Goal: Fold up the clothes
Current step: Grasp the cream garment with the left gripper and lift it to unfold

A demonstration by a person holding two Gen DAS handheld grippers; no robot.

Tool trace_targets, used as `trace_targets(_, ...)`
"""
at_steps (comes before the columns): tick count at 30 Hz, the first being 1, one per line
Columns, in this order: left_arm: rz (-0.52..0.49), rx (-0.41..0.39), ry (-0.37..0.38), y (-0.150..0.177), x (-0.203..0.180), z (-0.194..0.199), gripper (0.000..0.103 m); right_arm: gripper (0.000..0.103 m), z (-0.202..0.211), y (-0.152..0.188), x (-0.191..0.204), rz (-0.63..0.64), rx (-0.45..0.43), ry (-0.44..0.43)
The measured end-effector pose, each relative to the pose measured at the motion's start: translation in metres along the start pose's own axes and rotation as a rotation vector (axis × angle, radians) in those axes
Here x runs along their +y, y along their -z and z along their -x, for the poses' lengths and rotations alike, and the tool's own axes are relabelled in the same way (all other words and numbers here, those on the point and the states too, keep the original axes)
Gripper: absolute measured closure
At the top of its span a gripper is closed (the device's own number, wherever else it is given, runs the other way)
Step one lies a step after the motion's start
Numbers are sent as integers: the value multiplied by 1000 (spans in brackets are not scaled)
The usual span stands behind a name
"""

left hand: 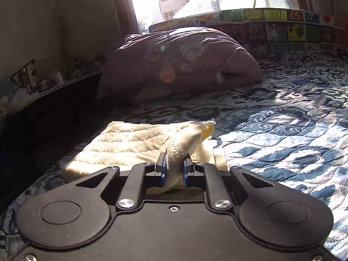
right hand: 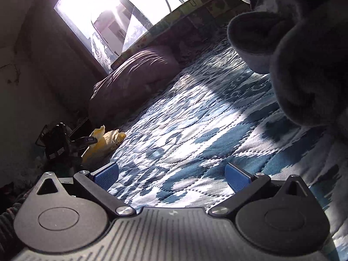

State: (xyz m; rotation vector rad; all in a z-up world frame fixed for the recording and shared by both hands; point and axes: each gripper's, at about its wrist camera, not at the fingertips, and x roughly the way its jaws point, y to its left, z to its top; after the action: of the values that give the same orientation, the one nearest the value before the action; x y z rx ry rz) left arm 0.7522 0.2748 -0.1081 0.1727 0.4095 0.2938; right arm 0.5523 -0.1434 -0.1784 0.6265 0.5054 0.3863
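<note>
Cream cloth pinched at the bed's left edge
The left gripper (left hand: 175, 166) clamps a raised fold of the cream cloth (left hand: 130, 143) lying on the blue patterned quilt (left hand: 282, 134); the right gripper (right hand: 171, 175) hovers over the quilt, jaws spread wide, holding nothing

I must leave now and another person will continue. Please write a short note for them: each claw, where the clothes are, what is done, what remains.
Left claw: shut on a fold of the cream garment, which lies partly folded near the bed's edge on the blue patterned quilt.
Right claw: open, holding nothing, above the quilt.
Grey garment: close to the right camera, not gripped; its state is unclear.
Left: finish the cream fold, then the grey one.
</note>
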Motion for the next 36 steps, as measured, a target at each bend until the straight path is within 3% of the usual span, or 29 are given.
trace_targets(7,44,25,90,31,20,137,92,0,3,-1,11,62,8,-4)
trace_targets(11,97,61,149,46,24,256,92,0,43,-2,19,96,-154,-19)
trace_targets(14,36,78,197,59,18,341,93,0,75,4,16,121,-3,-19)
trace_targets(17,-20,91,247,81,12,411,93,0,152,-1,19,198,111,-36)
trace_targets(21,-45,98,325,100,-1,487,93,0,271,-41,21,416,183,-49)
trace_targets(28,-129,95,529,133,-77,600,93,0,466,-101,4,833,248,94)
trace_targets(33,-182,76,706,153,-146,671,93,0,568,-89,-13,850,287,209)
trace_targets(36,-171,95,770,164,-179,697,93,0,609,-58,-18,759,247,175)
